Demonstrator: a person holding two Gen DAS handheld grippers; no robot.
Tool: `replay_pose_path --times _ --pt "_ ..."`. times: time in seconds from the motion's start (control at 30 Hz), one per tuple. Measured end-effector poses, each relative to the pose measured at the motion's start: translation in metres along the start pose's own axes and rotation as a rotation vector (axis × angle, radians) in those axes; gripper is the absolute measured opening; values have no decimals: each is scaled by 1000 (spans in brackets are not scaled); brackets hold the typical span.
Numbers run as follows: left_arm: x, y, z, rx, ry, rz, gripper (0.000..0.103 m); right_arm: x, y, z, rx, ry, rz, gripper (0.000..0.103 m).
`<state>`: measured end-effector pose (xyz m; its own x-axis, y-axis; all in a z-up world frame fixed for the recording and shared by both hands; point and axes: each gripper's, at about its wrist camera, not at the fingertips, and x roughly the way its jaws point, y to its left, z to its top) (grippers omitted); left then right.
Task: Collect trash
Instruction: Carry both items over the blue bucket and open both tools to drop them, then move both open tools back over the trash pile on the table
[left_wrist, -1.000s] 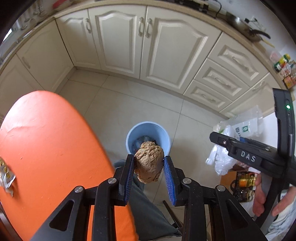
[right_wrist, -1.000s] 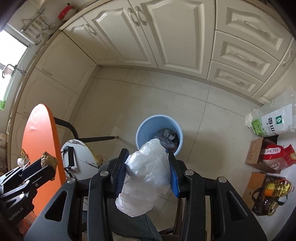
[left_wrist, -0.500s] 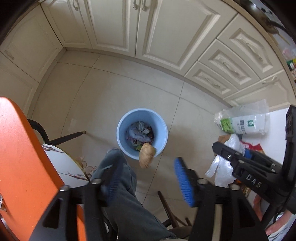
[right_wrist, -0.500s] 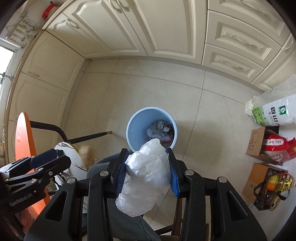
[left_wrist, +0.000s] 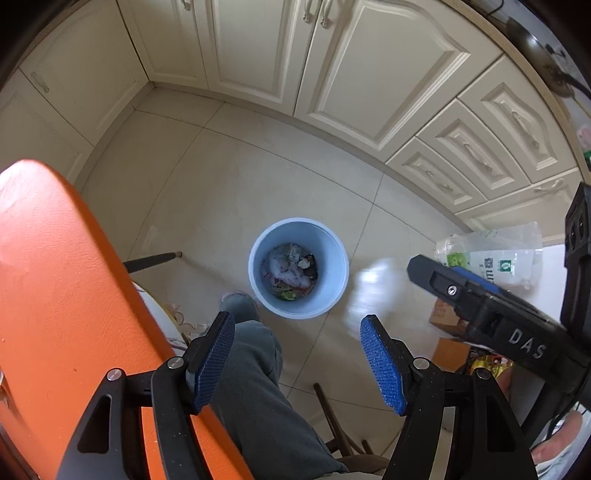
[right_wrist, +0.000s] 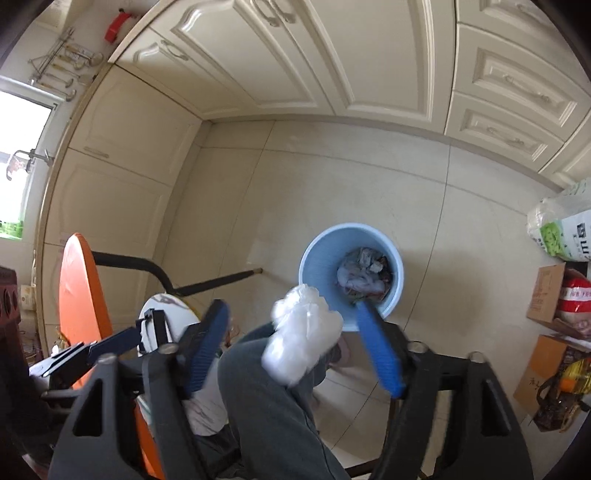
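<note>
A: Left wrist view first. Left gripper (left_wrist: 297, 360) pointing down at the floor, pads spread wide and opening further, nothing between them. A second ago clamped on a brown lump; half a second ago that lump falling just at the near rim of the blue bin (left_wrist: 341, 254). Now gone from sight.

B: Landed inside?

A: Cannot tell. Bin already holding a jumble of scraps (left_wrist: 290, 271), no brown lump picked out among them, none on the tiles around either. Probably in, as a judgement only. Also a pale blur (left_wrist: 373, 291) just right of the bin, near the right gripper's black body (left_wrist: 491, 314).

B: Right wrist view, then.

A: Right gripper (right_wrist: 291, 345) angled down toward the same bin (right_wrist: 314, 254), jaws swinging apart fast, blue pads (right_wrist: 207, 343) smeared with motion. White plastic bag (right_wrist: 303, 338) between them but touching neither pad, so released. Squeezed tight half a second ago; now loose in the air, above a trouser leg (right_wrist: 266, 402) and just short of the bin's near rim.

B: Meaning for the task?

A: Both drops made, neither confirmed. Bag light and crumpled, likely to drift; risk of catching the rim or settling on the leg or the floor beside it. Worth a look at the bin before anything else. More rubbish perhaps on the orange table (left_wrist: 55, 295), though none readable from here.
</note>
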<state>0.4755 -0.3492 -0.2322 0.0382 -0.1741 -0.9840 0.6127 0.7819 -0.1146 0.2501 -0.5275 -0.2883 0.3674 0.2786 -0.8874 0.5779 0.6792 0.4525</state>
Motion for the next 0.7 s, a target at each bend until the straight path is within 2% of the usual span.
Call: replay_pose_path --times 0.1,0.33,0.7 --pt "-4 1 -6 6 -22 62 67 -3 7 0 -15 -3 -12 81" --pt "-10 -1 -16 -8 -26 22 67 -9 10 -6 -36 3 -35 81" --pt "-41 16 -48 4 -64 -12 67 -40 18 -24 -48 -47 -60 81"
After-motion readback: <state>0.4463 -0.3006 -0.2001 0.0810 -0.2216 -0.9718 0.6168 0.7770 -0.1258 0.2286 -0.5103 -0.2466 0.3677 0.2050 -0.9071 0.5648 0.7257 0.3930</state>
